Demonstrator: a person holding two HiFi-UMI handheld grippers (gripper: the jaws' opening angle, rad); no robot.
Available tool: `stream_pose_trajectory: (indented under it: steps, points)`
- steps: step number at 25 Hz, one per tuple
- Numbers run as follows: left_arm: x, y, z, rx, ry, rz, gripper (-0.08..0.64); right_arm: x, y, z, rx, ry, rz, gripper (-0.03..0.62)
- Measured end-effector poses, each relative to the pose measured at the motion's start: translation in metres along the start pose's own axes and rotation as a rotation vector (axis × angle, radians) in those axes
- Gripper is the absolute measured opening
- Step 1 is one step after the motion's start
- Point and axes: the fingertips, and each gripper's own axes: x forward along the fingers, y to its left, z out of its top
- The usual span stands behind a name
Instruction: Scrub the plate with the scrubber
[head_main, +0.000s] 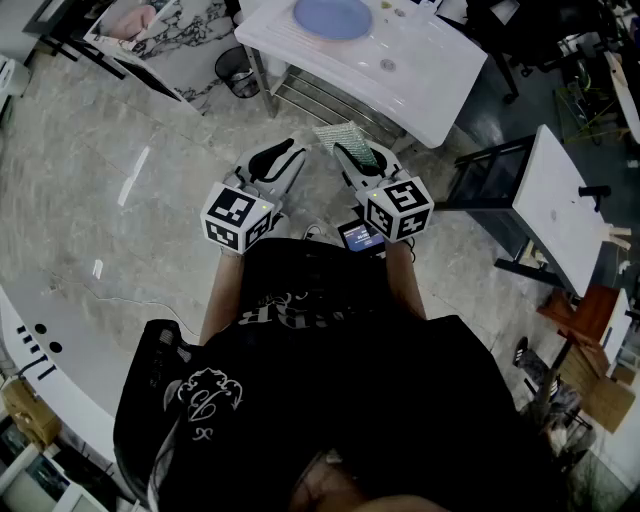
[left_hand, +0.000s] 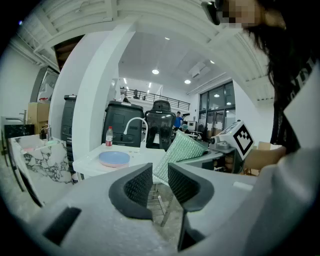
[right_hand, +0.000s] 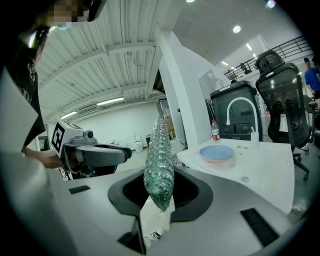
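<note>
A light blue plate (head_main: 332, 17) rests on a white sink table (head_main: 420, 70) ahead of me; it also shows as the plate (left_hand: 114, 158) and the plate (right_hand: 216, 152) in the gripper views. My right gripper (head_main: 352, 152) is shut on a green mesh scrubber (head_main: 345, 137), which stands upright between its jaws as the scrubber (right_hand: 159, 165) with a white label hanging below. My left gripper (head_main: 288, 152) is held beside it, well short of the table. Its jaws stand a narrow gap apart with nothing between them, seen at the left gripper (left_hand: 160, 172).
A faucet (left_hand: 132, 125) and a red-capped bottle (left_hand: 109, 136) stand at the sink table's back. A black waste basket (head_main: 236, 70) sits left of the table, and a marble slab (head_main: 170, 40) leans further left. A black-framed white table (head_main: 555, 200) stands at right.
</note>
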Motion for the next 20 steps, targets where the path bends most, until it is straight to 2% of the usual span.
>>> stream_pose_trajectory:
  steps: [12,20]
  points:
    - [0.02,0.0,-0.002,0.0,0.025,-0.018,0.106,0.003,-0.024,0.002,0.044,-0.025,-0.011,0.091]
    - [0.026,0.032,-0.001,-0.014,0.042,-0.007,0.106,0.036,-0.031,0.006,0.067,-0.005,0.005,0.091]
